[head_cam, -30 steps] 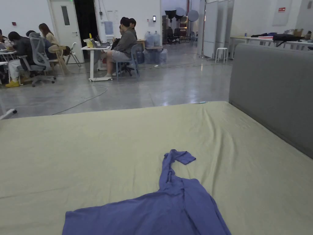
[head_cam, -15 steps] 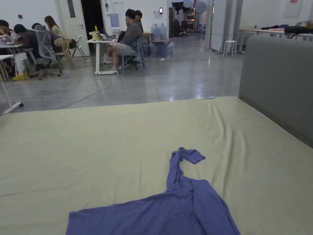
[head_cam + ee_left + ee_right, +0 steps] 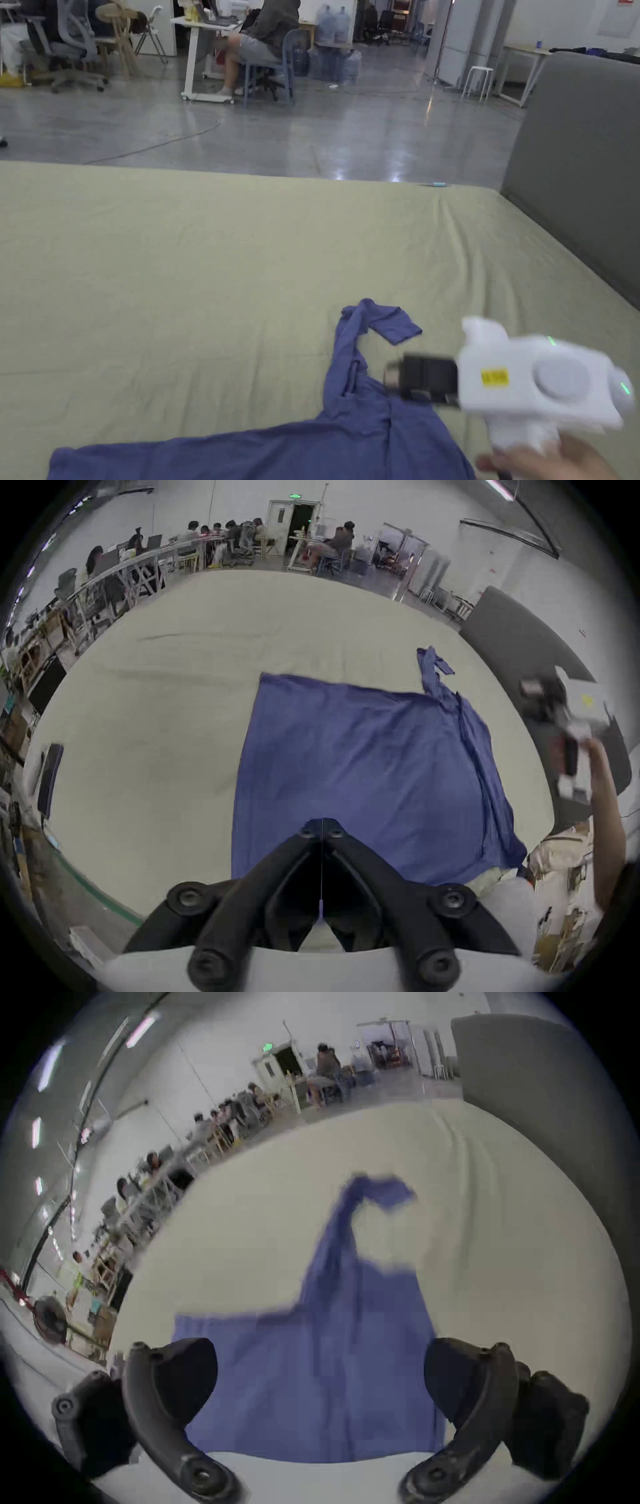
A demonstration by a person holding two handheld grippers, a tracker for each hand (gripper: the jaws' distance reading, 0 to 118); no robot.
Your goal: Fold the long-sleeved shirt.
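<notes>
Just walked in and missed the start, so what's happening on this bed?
A person holds a gripper in each hand over a blue long-sleeved shirt spread on the bed sheet, one sleeve trailing away. The right gripper hangs open above the shirt. The left gripper is shut, holding nothing. No fold is made yet.

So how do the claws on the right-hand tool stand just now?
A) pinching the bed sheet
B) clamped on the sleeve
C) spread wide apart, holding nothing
C: in the right gripper view the right gripper's jaws stand far apart above the blue shirt, gripping nothing.
</notes>
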